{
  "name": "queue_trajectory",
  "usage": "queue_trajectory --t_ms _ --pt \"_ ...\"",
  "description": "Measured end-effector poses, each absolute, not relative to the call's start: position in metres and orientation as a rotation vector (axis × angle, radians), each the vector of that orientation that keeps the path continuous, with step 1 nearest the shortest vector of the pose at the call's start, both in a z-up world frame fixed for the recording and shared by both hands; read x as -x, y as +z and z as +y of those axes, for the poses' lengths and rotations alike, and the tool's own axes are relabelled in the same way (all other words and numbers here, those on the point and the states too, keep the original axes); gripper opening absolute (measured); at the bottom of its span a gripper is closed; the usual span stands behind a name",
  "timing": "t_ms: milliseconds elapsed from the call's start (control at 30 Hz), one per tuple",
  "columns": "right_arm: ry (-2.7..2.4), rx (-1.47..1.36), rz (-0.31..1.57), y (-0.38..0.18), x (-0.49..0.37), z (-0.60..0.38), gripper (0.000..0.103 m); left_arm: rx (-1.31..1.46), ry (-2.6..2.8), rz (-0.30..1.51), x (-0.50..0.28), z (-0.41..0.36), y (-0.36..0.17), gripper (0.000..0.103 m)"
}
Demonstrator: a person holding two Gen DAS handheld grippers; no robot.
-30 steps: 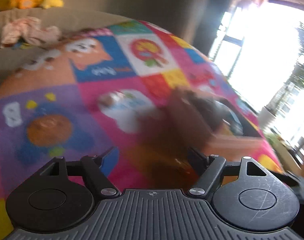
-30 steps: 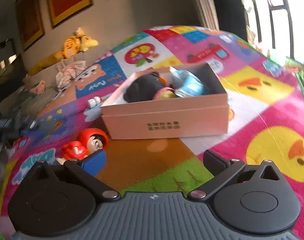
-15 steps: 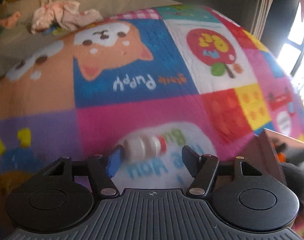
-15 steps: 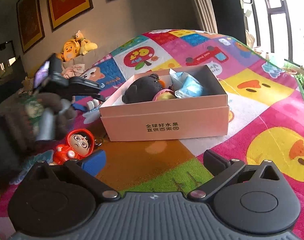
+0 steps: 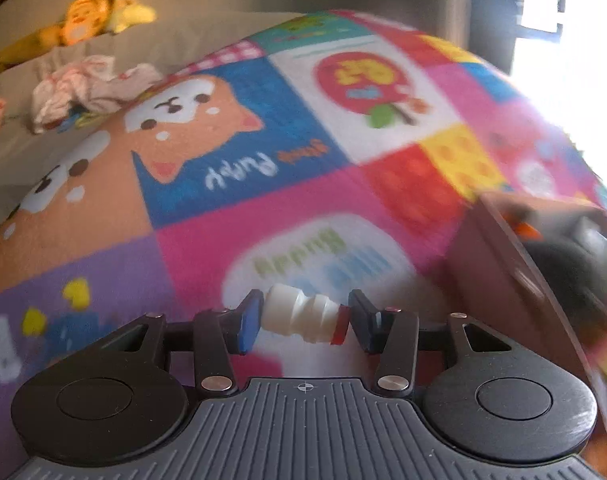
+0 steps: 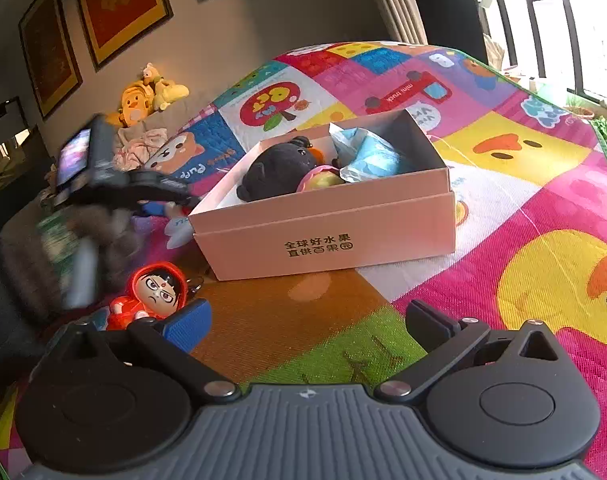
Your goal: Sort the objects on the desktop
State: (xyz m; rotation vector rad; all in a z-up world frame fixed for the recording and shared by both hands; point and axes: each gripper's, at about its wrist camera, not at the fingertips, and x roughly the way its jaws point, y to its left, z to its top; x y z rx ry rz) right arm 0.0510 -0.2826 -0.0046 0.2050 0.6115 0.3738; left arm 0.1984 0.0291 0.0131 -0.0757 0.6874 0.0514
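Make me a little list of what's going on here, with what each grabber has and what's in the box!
Left gripper: shut on a small white bottle with a red cap
Right gripper: fingers open, nothing between them
Pink box: open, holding a black plush toy, a blue packet and a small round toy
Outside the box: a red hooded figurine on the play mat

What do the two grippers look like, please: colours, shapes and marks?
Both look alike. The left gripper and the right gripper have a grey ribbed body with a small crosshair mark, two round black discs, black linkage arms with silver rivets, and black jaws; a blue pad shows on one.
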Motion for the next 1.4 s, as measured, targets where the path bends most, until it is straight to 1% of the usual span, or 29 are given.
queue_trajectory --t_ms 133,267,433,467,500,533,567,600,667,700,733,800,833,867,900,933,967,1000,1033,1067,1100,1133,1200,1400 --pt "0.370 -0.211 0.627 -0.006 -0.054 -0.283 0.103 0.098 -0.097 0.695 -0.116 0.026 0.018 0.051" --pt "0.378 -0.215 0.655 -0.008 -0.057 -0.283 0.103 0.106 -0.132 0.701 -0.043 0.026 0.013 0.052" --pt "0.379 -0.196 0.684 -0.008 -0.060 -0.279 0.103 0.085 -0.125 0.680 0.009 0.022 0.006 0.053" --pt "0.370 -0.177 0.676 -0.005 -0.058 -0.276 0.103 0.073 -0.130 0.679 0.014 0.021 0.004 0.057" --pt "0.366 -0.153 0.665 -0.003 -0.055 -0.272 0.103 0.072 -0.134 0.679 0.017 0.021 0.003 0.064" --pt "0.378 -0.130 0.656 0.002 -0.052 -0.266 0.103 0.081 -0.144 0.682 0.021 0.022 0.002 0.069" --pt "0.400 -0.120 0.651 0.007 -0.049 -0.261 0.103 0.093 -0.154 0.686 0.023 0.024 0.000 0.079" --pt "0.428 -0.116 0.644 0.013 -0.046 -0.255 0.103 0.104 -0.159 0.690 0.024 0.025 -0.002 0.085" --pt "0.495 -0.109 0.635 0.026 -0.042 -0.240 0.103 0.102 -0.159 0.677 0.029 0.025 -0.005 0.086" --pt "0.521 -0.103 0.639 0.030 -0.043 -0.233 0.103 0.101 -0.161 0.673 0.030 0.024 -0.005 0.091" --pt "0.543 -0.098 0.647 0.033 -0.044 -0.225 0.103 0.104 -0.162 0.671 0.030 0.024 -0.005 0.094" --pt "0.585 -0.112 0.687 0.035 -0.053 -0.208 0.101 0.120 -0.166 0.672 0.029 0.026 -0.007 0.095" --pt "0.600 -0.123 0.712 0.034 -0.058 -0.201 0.096 0.128 -0.168 0.669 0.030 0.027 -0.007 0.095" --pt "0.617 -0.130 0.742 0.031 -0.064 -0.193 0.092 0.137 -0.170 0.666 0.030 0.028 -0.007 0.095" --pt "0.622 -0.132 0.767 0.028 -0.069 -0.186 0.085 0.144 -0.170 0.663 0.031 0.029 -0.007 0.095" --pt "0.618 -0.135 0.790 0.024 -0.075 -0.179 0.080 0.150 -0.169 0.660 0.031 0.030 -0.007 0.096" --pt "0.613 -0.145 0.814 0.019 -0.079 -0.174 0.078 0.156 -0.167 0.658 0.031 0.031 -0.007 0.096" --pt "0.614 -0.159 0.843 0.015 -0.083 -0.172 0.071 0.167 -0.168 0.655 0.032 0.032 -0.008 0.096" --pt "0.624 -0.177 0.882 0.011 -0.086 -0.170 0.058 0.178 -0.171 0.653 0.032 0.034 -0.008 0.096" --pt "0.626 -0.186 0.909 0.009 -0.088 -0.170 0.053 0.188 -0.173 0.651 0.032 0.035 -0.008 0.096" --pt "0.630 -0.192 0.920 0.008 -0.087 -0.173 0.050 0.200 -0.174 0.648 0.032 0.037 -0.008 0.096" --pt "0.633 -0.190 0.917 0.010 -0.084 -0.176 0.044 0.207 -0.176 0.647 0.033 0.038 -0.008 0.096" --pt "0.621 -0.154 0.900 0.016 -0.076 -0.184 0.042 0.215 -0.179 0.645 0.033 0.039 -0.008 0.096" --pt "0.498 0.029 0.834 0.038 -0.044 -0.227 0.040 0.222 -0.179 0.643 0.033 0.039 -0.008 0.096"
